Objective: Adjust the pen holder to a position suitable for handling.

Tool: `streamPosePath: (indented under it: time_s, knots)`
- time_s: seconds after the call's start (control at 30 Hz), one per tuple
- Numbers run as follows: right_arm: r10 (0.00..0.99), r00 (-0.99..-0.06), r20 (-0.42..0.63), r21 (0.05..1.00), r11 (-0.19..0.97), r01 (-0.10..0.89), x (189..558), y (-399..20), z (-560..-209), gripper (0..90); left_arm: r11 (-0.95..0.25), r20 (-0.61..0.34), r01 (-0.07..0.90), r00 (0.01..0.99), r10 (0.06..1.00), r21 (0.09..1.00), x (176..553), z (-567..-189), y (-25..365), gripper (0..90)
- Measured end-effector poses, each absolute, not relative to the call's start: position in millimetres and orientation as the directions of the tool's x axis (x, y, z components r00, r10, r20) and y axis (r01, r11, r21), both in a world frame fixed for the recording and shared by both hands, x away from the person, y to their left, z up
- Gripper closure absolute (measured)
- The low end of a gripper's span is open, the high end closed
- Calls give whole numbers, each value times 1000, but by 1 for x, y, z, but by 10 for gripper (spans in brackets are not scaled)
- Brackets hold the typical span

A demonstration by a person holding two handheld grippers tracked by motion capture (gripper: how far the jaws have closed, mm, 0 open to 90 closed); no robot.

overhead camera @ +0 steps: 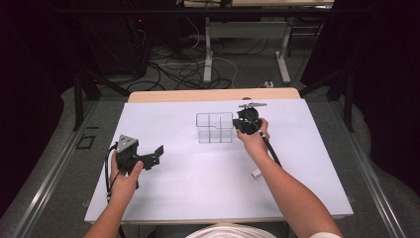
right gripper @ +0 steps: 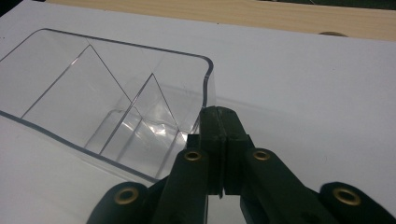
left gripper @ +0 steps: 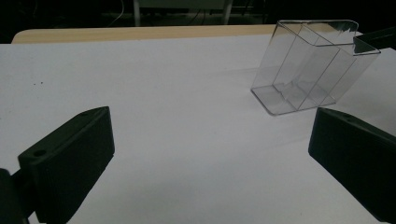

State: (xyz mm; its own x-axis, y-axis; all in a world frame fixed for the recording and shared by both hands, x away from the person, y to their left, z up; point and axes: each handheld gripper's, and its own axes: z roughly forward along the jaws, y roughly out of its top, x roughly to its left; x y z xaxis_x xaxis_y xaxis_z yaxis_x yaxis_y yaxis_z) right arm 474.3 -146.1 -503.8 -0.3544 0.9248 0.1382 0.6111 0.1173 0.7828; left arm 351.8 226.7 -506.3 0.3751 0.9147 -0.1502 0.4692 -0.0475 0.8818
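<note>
The right tongs [right gripper: 219, 140] are clamped on the near wall of the clear organizer [right gripper: 107, 107], at its corner, so the step in hand looks like gripping it to shift or steady it. The left tongs [left gripper: 210, 158] hang apart over the bare surface [left gripper: 163, 93], the organizer ahead and to their right. Next likely calls for a gentle lift or drag. No writing is readable.

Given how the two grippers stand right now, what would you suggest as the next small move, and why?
Probably a small lift or slide of the clear divided container with the right gripper. Its jaws are closed on the container's wall at one corner, so it seems to have a grip already. The left gripper rests open on the white table, well apart from the container, so it has no part yet.
</note>
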Motion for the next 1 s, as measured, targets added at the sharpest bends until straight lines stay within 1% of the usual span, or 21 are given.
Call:
streamPosePath:
  time_s: [0.13, 0.33, 0.43, 0.7, 0.83, 1.0]
  knots:
    - [925, -352, 141, 778, 117, 617, 474, -148, -503, 857, -47, -151, 469, 375, 915, 882, 352, -506, 227, 4]
    - [917, -370, 152, 797, 107, 594, 467, -154, -500, 785, -57, -145, 477, 377, 915, 877, 352, -507, 229, 3]
    - [912, -380, 152, 807, 107, 581, 464, -156, -498, 766, -53, -148, 476, 374, 916, 878, 352, -507, 228, 4]
    - [878, -437, 195, 834, 86, 545, 442, -165, -485, 632, -46, -155, 476, 372, 915, 878, 352, -507, 227, 4]
    - [867, -464, 182, 851, 97, 515, 432, -171, -480, 577, -54, -148, 480, 375, 915, 876, 351, -507, 228, 4]
    - [845, -497, 195, 864, 91, 495, 419, -181, -476, 503, -52, -151, 483, 373, 916, 874, 351, -507, 227, 3]
